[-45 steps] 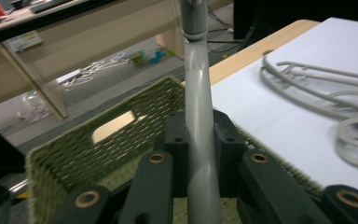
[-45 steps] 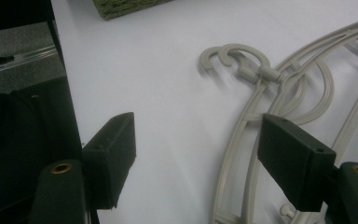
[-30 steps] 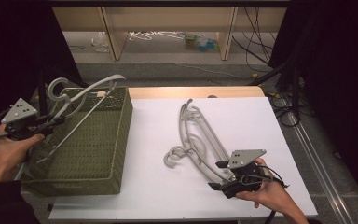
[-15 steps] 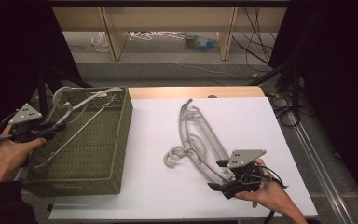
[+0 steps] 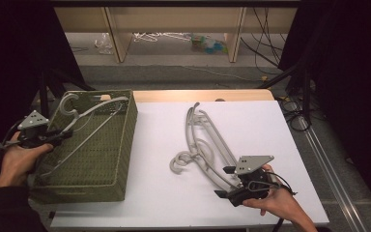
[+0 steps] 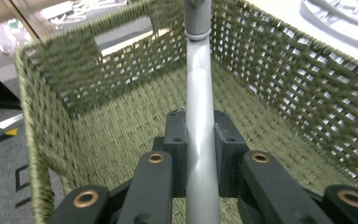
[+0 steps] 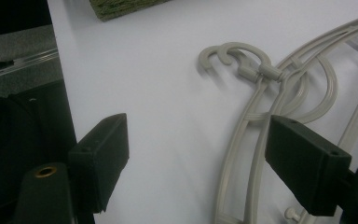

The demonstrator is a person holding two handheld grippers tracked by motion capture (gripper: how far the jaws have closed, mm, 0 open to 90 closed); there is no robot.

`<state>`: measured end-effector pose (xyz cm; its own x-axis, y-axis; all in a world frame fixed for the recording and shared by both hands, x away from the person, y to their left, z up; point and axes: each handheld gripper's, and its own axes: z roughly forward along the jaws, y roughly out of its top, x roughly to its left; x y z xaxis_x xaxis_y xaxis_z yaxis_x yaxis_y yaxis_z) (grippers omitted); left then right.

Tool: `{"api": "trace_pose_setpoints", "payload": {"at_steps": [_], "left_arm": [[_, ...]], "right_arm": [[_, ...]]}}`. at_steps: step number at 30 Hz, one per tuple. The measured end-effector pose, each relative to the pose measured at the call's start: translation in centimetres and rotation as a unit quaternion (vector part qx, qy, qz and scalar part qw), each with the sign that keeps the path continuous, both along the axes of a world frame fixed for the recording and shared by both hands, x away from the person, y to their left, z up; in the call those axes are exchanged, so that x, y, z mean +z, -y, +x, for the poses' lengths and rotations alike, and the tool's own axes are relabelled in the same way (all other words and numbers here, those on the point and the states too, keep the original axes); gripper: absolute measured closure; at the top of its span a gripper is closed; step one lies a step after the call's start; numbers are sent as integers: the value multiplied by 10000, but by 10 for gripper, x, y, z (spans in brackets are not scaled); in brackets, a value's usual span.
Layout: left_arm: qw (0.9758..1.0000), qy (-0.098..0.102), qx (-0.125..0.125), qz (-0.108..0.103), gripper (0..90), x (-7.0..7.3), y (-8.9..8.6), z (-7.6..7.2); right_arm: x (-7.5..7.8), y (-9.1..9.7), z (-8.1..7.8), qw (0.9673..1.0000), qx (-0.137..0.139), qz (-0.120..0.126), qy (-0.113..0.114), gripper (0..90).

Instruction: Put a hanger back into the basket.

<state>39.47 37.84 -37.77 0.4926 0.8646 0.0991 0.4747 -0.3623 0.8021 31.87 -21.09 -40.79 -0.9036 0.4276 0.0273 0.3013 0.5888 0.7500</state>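
— Left gripper [image 5: 62, 137], left of frame: what's it got?
— Jaws clamped on a grey plastic hanger [image 5: 84, 126], which lies slanted inside the green woven basket [image 5: 107, 171].
— And the right gripper [image 5: 226, 181]?
— Lower right, jaws spread wide, nothing between them. It's at the end of two more hangers [image 5: 207, 145] lying stacked on the white table [image 5: 154, 145], mid-frame.

a white table top [image 5: 251, 121] with a strip of bare wood [image 5: 203, 95] along its far edge. beyond it, a grey floor and a low wooden shelf unit [image 5: 174, 24], with white clutter [image 5: 157, 36] and a teal object [image 5: 211, 46] lying underneath. black cables [image 5: 263, 36] trail at right, beside dark curtains [image 5: 352, 77] and a metal floor rail [image 5: 326, 164].
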Motion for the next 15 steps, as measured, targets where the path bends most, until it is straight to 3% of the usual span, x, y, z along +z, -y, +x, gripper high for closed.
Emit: {"api": "trace_pose_setpoints", "payload": {"at_steps": [3, 4, 5, 6, 7, 12, 15], "left_arm": [[9984, -432, 57, 356, 784, -11, 1, 5], [9986, -440, 120, 273, 784, -18, 5, 8], [9981, -465, -51, 403, 785, -19, 3, 10], [9983, -431, -124, 359, 785, -21, 2, 12], [9985, -463, 53, 279, 784, -23, 2, 10], [9976, -583, 296, 242, 757, -35, -4, 12], [9963, -676, 416, 324, 727, -39, -7, 14]], "right_arm": [[-1, -1, 0, 10000, 25, -15, -14, 228], [-1, -1, 0, 10000, 33, -23, -15, 228], [-1, -1, 0, 10000, 53, -21, -16, 229], [-1, -1, 0, 10000, 56, -17, -16, 229], [-1, -1, 0, 10000, 46, -21, -15, 229], [-2, -2, 0, 10000, 38, -27, -25, 229], [-3, -2, 0, 10000, 77, -28, -45, 230]]}}
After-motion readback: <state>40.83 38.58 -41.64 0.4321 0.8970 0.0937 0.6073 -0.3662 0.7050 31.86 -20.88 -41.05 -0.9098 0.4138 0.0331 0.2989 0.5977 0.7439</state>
